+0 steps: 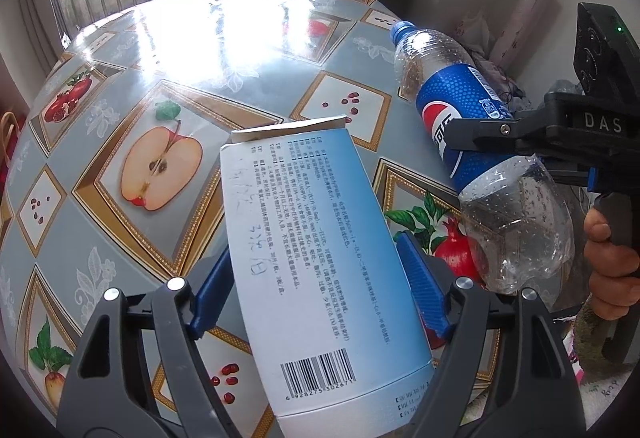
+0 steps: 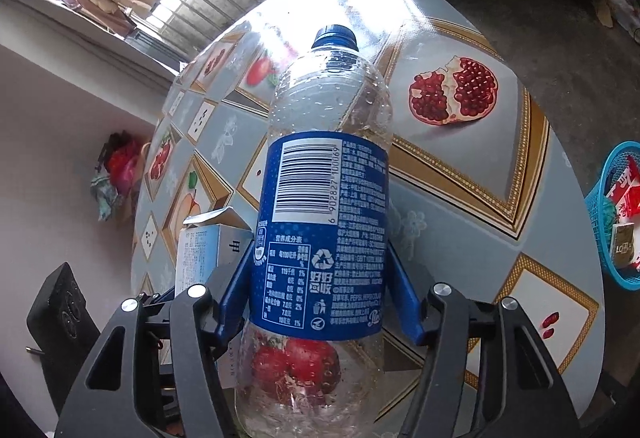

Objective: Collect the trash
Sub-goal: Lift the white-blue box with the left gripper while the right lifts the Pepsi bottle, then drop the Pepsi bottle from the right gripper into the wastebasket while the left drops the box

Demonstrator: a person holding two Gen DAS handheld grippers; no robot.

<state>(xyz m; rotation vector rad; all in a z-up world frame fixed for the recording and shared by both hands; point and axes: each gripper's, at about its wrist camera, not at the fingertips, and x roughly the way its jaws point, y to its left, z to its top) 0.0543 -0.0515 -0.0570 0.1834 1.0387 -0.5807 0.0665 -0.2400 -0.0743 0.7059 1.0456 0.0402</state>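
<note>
Bottle (image 2: 324,222) sits lengthwise between the right gripper (image 2: 320,302) pads, clamped at its label; basket (image 2: 600,238) lies rightward. Left gripper (image 1: 316,294) clamps the carton (image 1: 316,258).

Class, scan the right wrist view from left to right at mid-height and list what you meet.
Red bag on the wall → white box → Pepsi bottle → pomegranate print on the tablecloth → blue basket.
</note>
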